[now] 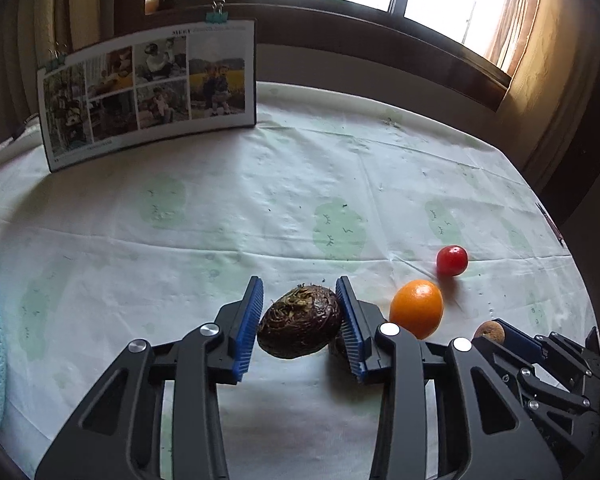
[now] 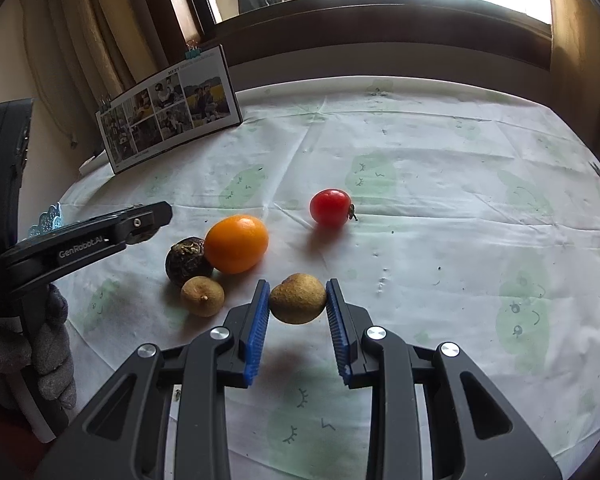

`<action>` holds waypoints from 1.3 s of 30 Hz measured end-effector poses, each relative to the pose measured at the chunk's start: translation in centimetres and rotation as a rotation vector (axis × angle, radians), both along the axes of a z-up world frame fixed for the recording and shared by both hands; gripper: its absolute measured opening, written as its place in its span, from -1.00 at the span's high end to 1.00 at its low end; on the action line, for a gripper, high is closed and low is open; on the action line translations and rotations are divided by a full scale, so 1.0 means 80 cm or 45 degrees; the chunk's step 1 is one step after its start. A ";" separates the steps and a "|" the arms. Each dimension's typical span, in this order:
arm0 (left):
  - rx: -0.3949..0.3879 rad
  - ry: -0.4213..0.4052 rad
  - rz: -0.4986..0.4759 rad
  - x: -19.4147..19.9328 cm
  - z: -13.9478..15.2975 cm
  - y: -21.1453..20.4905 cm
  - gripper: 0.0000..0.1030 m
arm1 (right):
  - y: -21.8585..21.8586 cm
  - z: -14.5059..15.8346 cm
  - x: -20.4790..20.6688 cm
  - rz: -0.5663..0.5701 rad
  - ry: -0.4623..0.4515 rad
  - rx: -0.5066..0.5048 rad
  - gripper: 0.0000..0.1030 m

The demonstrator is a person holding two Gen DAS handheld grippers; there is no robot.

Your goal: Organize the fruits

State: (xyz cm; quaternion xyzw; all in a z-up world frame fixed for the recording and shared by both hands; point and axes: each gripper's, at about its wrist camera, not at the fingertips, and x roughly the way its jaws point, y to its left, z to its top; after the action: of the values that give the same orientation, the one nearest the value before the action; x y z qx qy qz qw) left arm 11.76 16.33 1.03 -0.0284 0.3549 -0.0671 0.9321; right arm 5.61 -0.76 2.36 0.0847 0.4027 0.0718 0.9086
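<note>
I am gripping a dark wrinkled brown round fruit (image 1: pixel 299 322) in my left claw (image 1: pixel 300 320) and a tan rough-skinned round fruit (image 2: pixel 298 298) in my right claw (image 2: pixel 298 304), both just above the bench (image 2: pixel 440 240); I am squeezing gently, lifting straight.

White lettering reading "GenRobot.AI" runs along the black side of the left gripper (image 2: pixel 142 236), at the left of the right wrist view. The photo card (image 1: pixel 148 92) standing at the upper left of the left wrist view carries a dark heading along its top edge that begins "MEET"; the smaller print after it is too blurred to read. A line of small print along the card's bottom edge cannot be read either. In the right wrist view the same heading is too small to make out.
</note>
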 end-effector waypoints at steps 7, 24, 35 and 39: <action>0.072 -0.120 0.090 -0.035 0.021 0.018 0.25 | 0.000 0.003 -0.003 0.005 -0.018 0.020 0.44; 0.044 -0.249 0.335 -0.104 0.047 0.111 0.25 | 0.002 0.000 -0.002 0.014 -0.026 0.044 0.44; 0.009 -0.102 0.197 -0.092 0.001 0.076 -0.29 | 0.003 0.000 -0.004 0.019 -0.027 0.040 0.44; 0.012 -0.026 0.126 -0.076 -0.019 0.058 -0.29 | 0.007 0.000 -0.007 0.037 -0.027 0.036 0.44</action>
State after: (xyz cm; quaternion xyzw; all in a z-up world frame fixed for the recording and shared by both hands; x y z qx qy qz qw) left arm 5.71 20.98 -0.51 -0.0407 0.3439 -0.0197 0.9379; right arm 5.08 -0.23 2.39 0.0909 0.3932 0.0914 0.9104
